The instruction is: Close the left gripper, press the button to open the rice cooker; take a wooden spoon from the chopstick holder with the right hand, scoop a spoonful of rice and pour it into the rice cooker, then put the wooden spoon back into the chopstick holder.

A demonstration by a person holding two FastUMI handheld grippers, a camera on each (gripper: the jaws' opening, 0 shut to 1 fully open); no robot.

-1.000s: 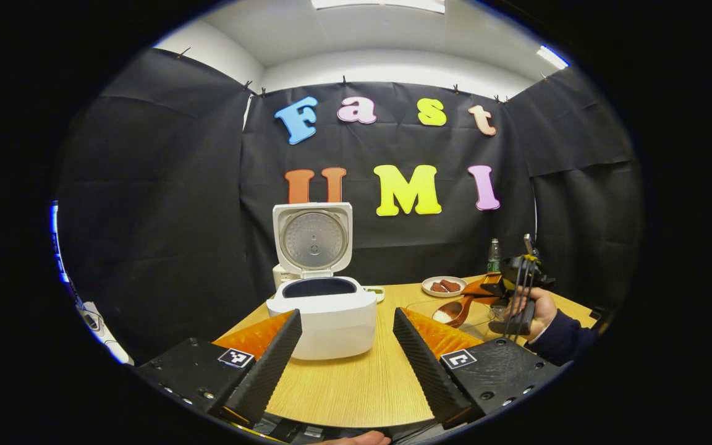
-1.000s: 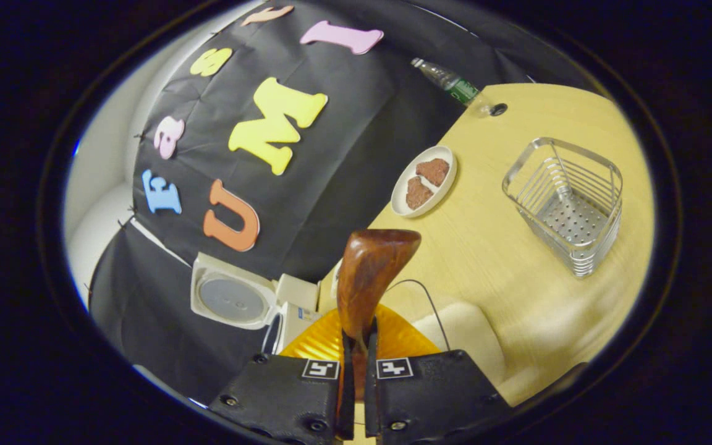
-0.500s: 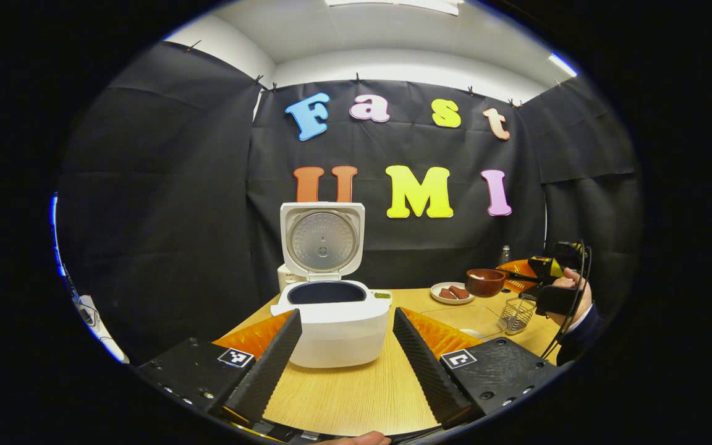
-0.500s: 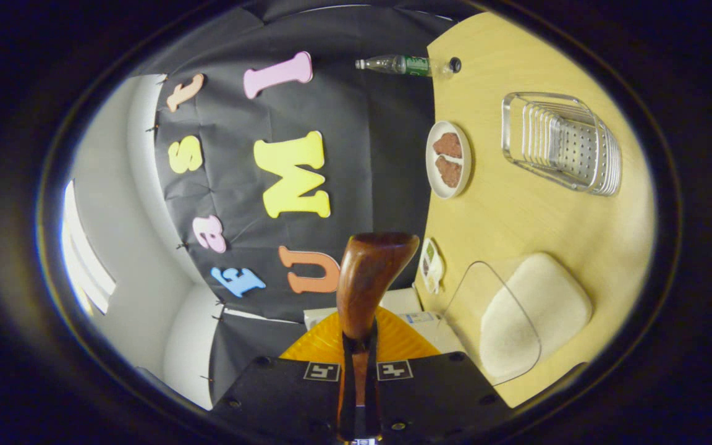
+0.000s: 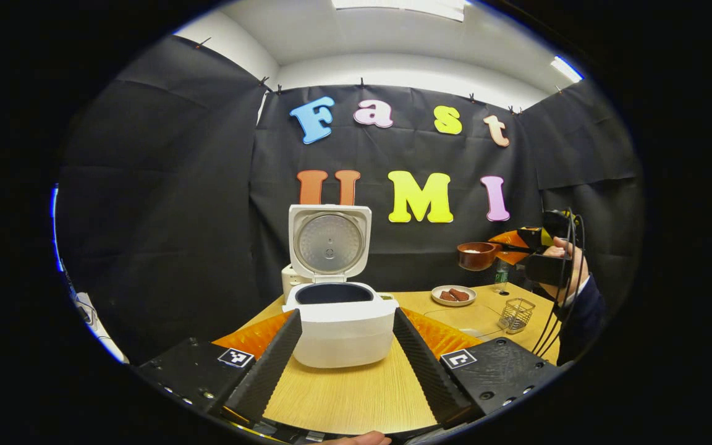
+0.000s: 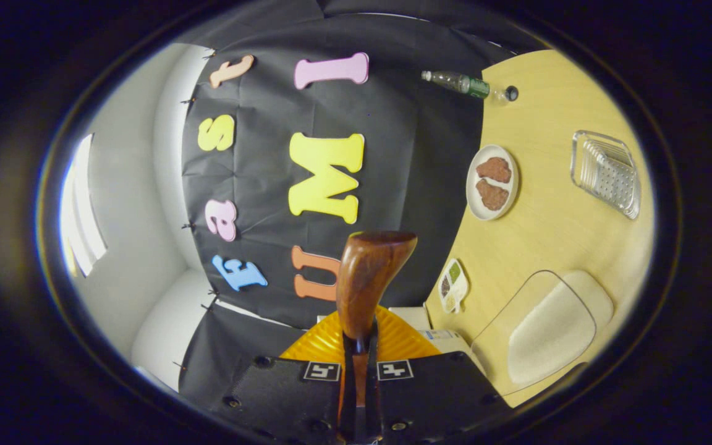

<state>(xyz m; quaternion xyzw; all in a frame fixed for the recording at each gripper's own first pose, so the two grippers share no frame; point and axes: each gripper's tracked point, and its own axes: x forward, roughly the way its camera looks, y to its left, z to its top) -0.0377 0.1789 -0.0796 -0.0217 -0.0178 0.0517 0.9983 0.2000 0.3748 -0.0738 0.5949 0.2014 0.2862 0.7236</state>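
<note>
Carrying a loaded wooden spoon point(image 5: 477, 255), our right gripper point(image 6: 359, 377) has its fingers clamped on the handle, well right of the rice cooker point(image 5: 343, 321), lid up. Left gripper point(image 5: 347, 352) fingers spread. Pouring and the return to the holder point(image 5: 515, 314) remain.
</note>
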